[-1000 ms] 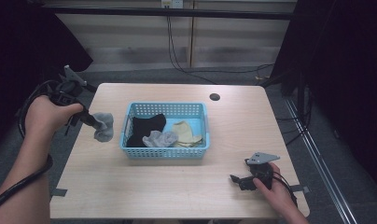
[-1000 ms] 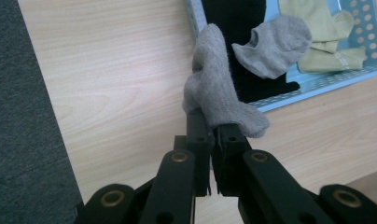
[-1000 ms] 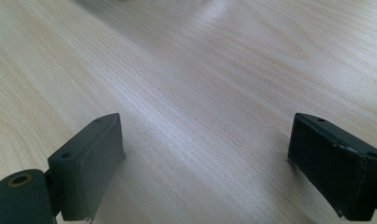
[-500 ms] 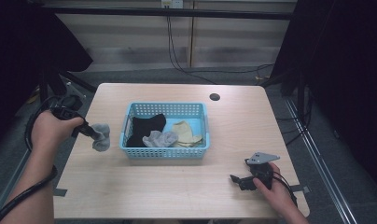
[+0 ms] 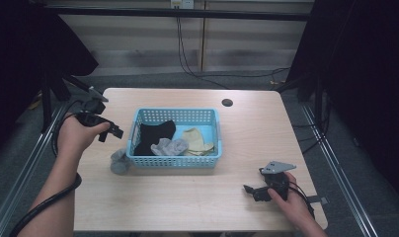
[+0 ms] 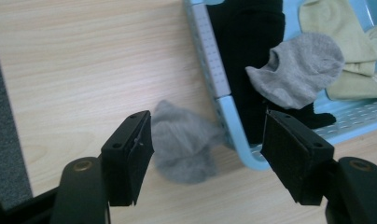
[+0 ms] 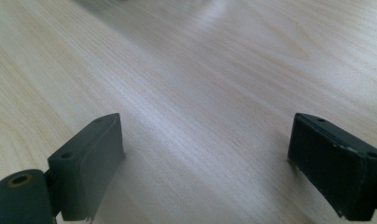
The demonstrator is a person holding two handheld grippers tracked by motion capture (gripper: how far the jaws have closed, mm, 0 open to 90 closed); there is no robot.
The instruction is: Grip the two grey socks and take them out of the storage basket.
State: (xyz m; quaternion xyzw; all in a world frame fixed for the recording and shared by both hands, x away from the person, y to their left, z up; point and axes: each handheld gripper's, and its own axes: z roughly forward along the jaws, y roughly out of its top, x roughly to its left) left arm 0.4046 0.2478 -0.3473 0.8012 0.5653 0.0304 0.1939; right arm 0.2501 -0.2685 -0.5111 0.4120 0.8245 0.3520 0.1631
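Note:
A grey sock [image 5: 120,161] [image 6: 184,140] lies crumpled on the wooden table against the left front corner of a blue basket [image 5: 138,160] [image 6: 210,65]. My left gripper [image 5: 111,133] [image 6: 207,158] hovers above it; its jaws have just been opening, they stand open and the sock lies loose below them. Inside the basket lie a black sock [image 5: 155,136] [image 6: 252,42], a second grey sock [image 5: 169,146] [image 6: 298,67] and a pale yellow sock [image 5: 197,140] [image 6: 336,28]. My right gripper [image 5: 252,190] [image 7: 205,172] rests open over bare tabletop near the front right.
The table [image 5: 247,133] has a round dark hole [image 5: 227,102] near its far edge. Cables trail from both grippers. Dark curtains stand at left and right, and grey floor surrounds the table.
The left gripper came down toward the table with the grey sock, then opened and let it go beside the basket. The right gripper stayed still.

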